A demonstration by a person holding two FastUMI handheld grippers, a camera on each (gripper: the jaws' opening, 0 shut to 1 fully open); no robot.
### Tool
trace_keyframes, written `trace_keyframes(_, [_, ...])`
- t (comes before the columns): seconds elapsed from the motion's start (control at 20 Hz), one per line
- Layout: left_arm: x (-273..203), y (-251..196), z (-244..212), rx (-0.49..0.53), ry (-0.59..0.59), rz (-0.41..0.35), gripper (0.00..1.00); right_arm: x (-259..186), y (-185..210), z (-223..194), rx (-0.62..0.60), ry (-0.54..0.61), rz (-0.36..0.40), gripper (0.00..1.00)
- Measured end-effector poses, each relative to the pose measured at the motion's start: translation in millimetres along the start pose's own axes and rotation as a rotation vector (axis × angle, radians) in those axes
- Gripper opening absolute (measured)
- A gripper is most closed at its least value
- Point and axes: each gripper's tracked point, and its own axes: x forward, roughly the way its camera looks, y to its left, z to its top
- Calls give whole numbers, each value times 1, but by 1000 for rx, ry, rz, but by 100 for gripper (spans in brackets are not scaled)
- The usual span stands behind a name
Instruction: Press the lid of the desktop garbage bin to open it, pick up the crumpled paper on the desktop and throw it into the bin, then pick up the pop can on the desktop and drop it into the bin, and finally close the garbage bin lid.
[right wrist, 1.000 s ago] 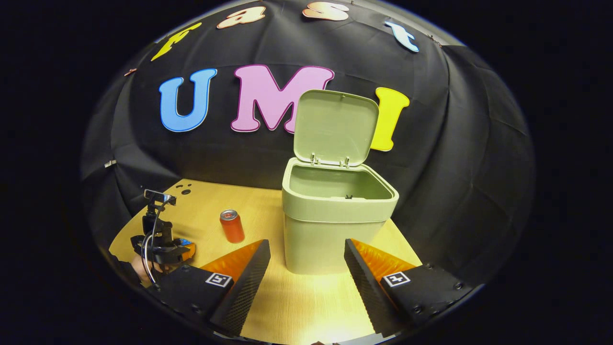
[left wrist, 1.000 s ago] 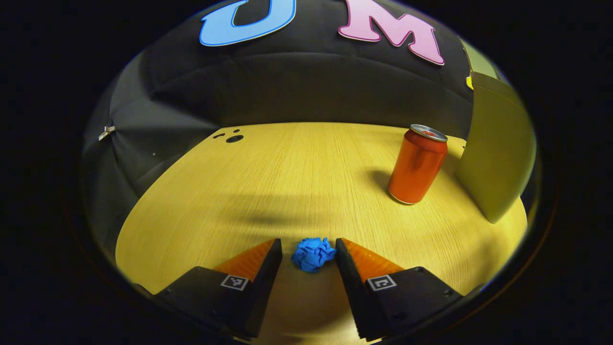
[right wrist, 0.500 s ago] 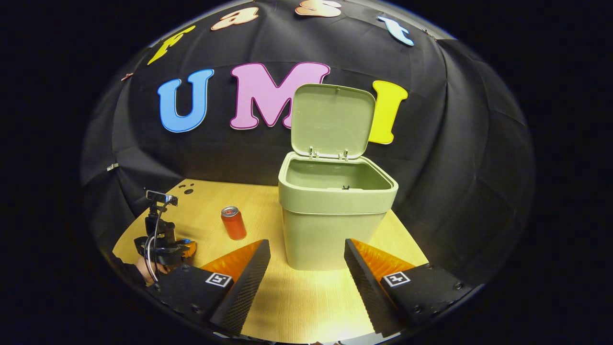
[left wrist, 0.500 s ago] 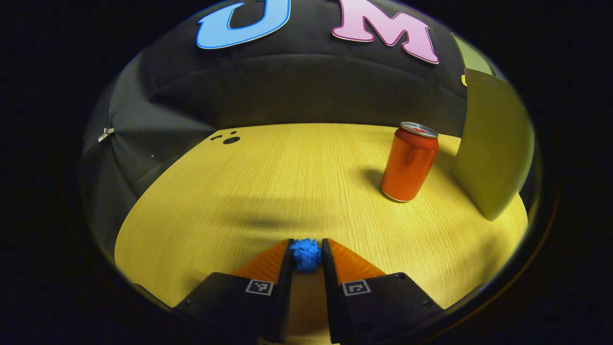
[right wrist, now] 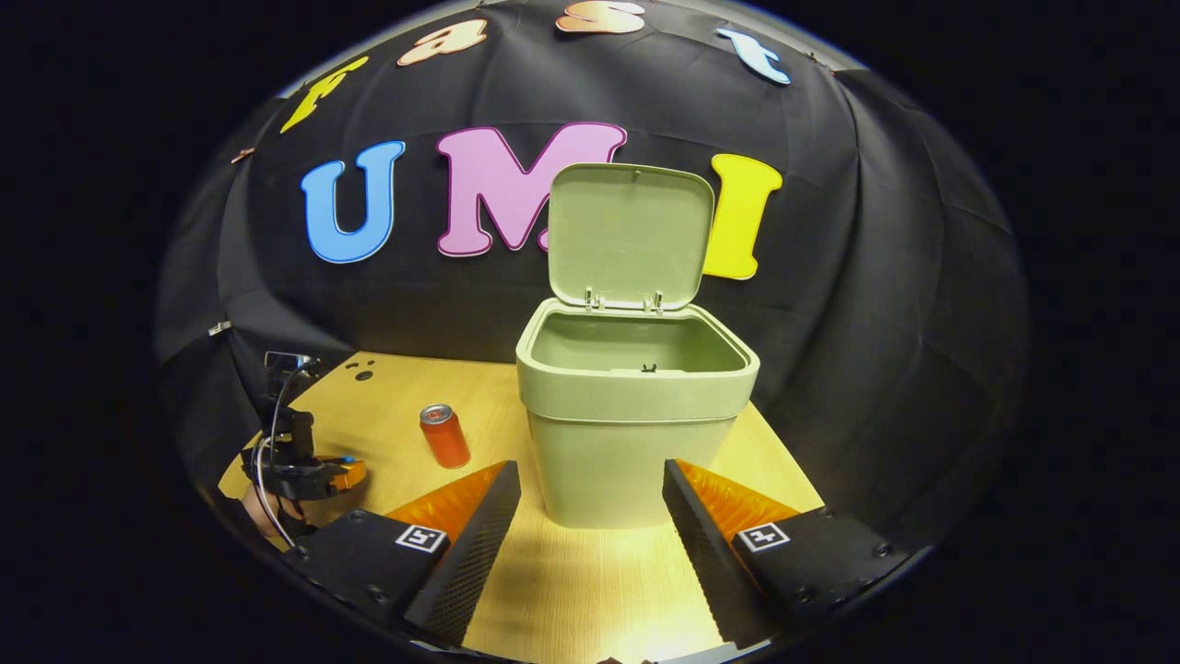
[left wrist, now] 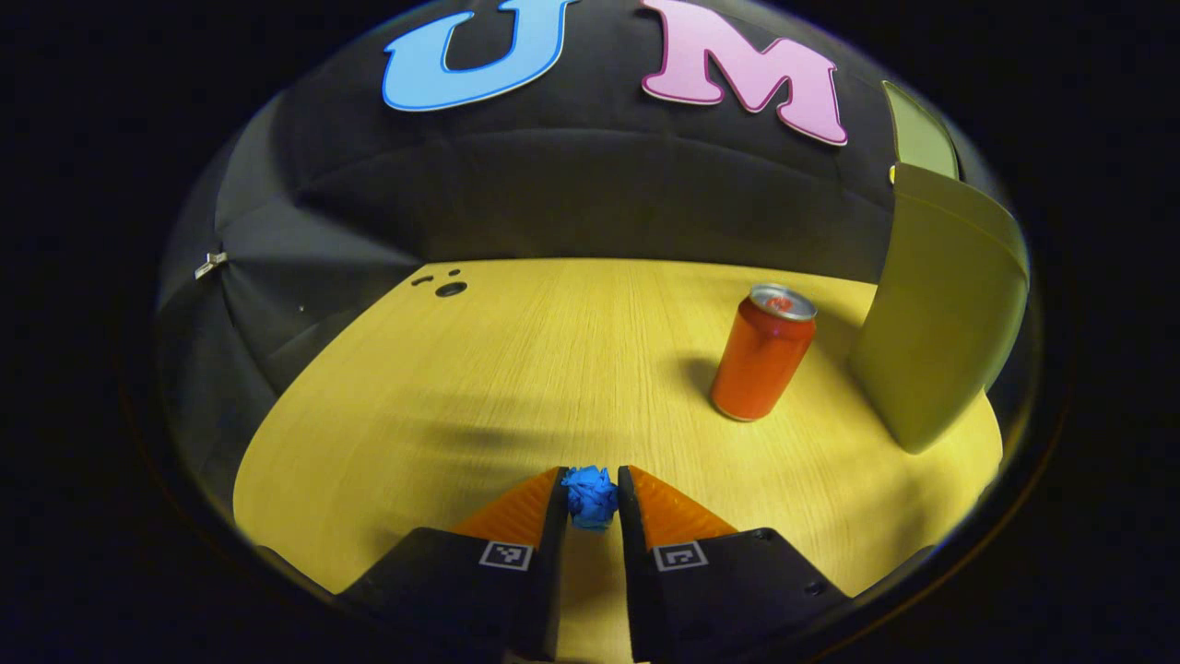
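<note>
left gripper (left wrist: 590, 498) closed on the small blue crumpled paper ball (left wrist: 590, 495), both fingers pressing it, just above the light wooden desktop (left wrist: 516, 369). orange metal pop can (left wrist: 762, 353) upright, long axis vertical, near the pale green plastic bin (right wrist: 636, 415), lid (right wrist: 630, 235) raised. right gripper (right wrist: 590, 503) wide, holding nothing.

Left gripper (left wrist: 591, 498): jaws closed in on blue crumpled paper (left wrist: 590, 494), both inner faces pressing its sides, paper pinched at tips. Wood-grain counter (left wrist: 516, 369) beneath; whether paper touches it, cannot tell. Orange pop can (left wrist: 762, 352) upright ahead to right, well apart from paper. Green bin (left wrist: 940, 304) just beyond can at right edge, lid (left wrist: 917, 138) raised above it. Small dark holes (left wrist: 450, 288) in counter at far left.
</note>
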Motion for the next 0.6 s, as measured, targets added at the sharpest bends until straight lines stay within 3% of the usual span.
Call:
trace_keyframes(0.3, [-45, -24, 80, 1, -108, -28, 33, -4, -24, 4, 20, -23, -12, 98])
trace_keyframes(0.6, [-95, -86, 162, 27, -242, -157, 33, -9, -58, -5, 57, -20, -54, 98])
